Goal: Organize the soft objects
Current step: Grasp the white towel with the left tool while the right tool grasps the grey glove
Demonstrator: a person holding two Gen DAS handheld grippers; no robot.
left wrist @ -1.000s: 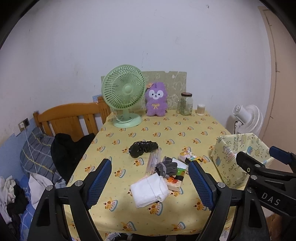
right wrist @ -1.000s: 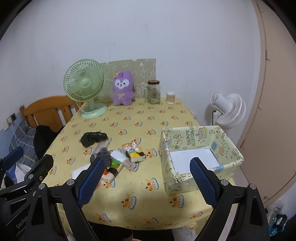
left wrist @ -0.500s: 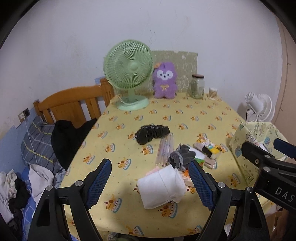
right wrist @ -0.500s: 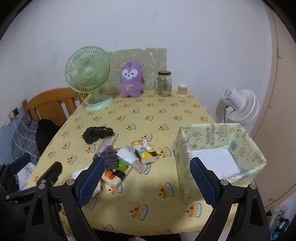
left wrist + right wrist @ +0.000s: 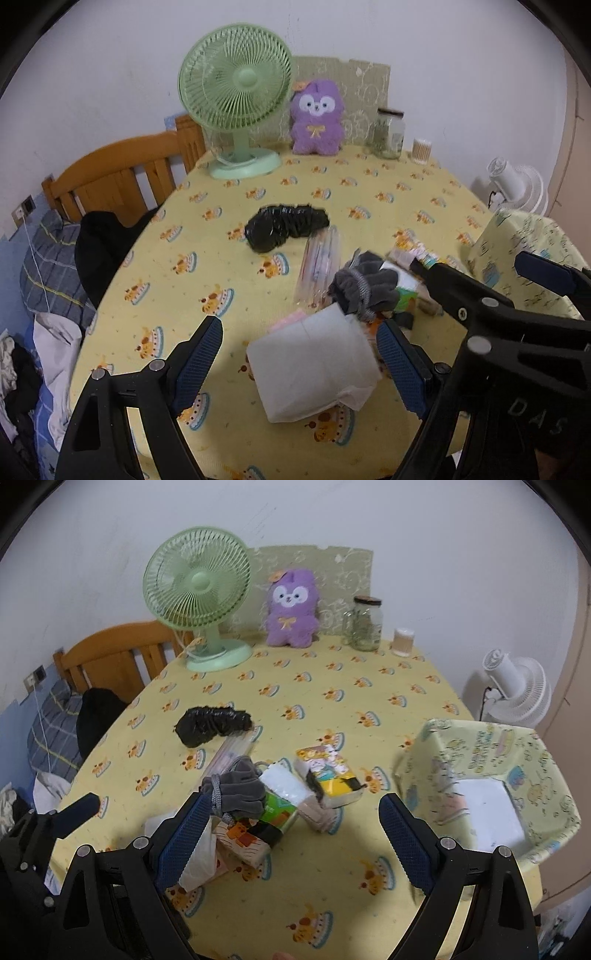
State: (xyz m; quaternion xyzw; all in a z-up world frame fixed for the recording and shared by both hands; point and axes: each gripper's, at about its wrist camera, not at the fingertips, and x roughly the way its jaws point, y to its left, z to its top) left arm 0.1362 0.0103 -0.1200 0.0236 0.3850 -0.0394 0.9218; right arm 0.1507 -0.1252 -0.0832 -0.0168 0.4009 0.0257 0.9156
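— Any legible lettering in the left wrist view?
— Only "DAS", embossed on the black body of the right gripper (image 5: 487,273), at the frame's lower right.
— Elsewhere?
— Package and box print too blurred.

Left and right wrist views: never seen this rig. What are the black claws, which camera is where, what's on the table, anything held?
No robot here: a person holds one two-finger claw in each hand, with a fisheye camera on each looking along the fingers. The left view shows the left claw; the right view shows the right claw. Both are open and hold nothing.

On the yellow table: a folded white cloth lying between the left claw's fingers, a grey glove on a pile of small packets, a black bundle, and a patterned open box to the right. At the back stand a green fan, a purple plush and a glass jar.
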